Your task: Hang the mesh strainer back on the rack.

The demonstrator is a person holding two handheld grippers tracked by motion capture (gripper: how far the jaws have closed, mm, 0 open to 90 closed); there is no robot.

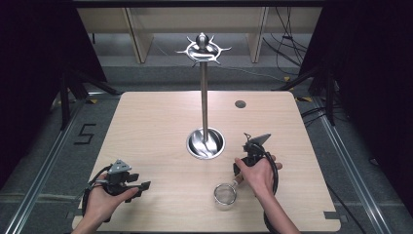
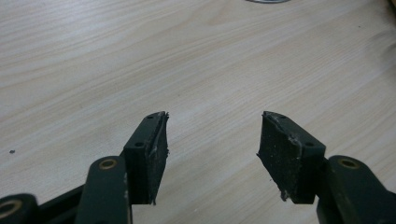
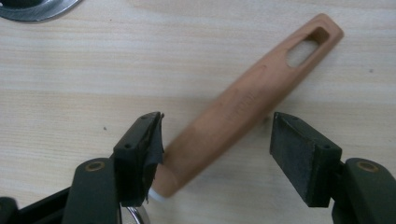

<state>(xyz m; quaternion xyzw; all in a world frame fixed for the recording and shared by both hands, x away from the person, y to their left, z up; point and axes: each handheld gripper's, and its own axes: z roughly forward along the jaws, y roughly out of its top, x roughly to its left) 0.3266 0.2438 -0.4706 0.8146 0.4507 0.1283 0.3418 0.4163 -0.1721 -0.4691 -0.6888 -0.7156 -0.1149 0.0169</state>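
No readable writing on the strainer's wooden handle [image 3: 243,107], which lies between the released right claw [image 3: 217,149]; left claw [image 2: 212,156] released.

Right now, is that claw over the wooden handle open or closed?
Open. The right gripper has its jaws spread on either side of the wooden handle, not yet squeezing it.

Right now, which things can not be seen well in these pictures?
- Strainer handle, high view: hidden under the right hand.
- Strainer bowl, right gripper view: cut off by the bottom edge, behind the jaws.
- Stand hooks, high view: too small to count.
- Stand base, right gripper view: cut by the top edge.
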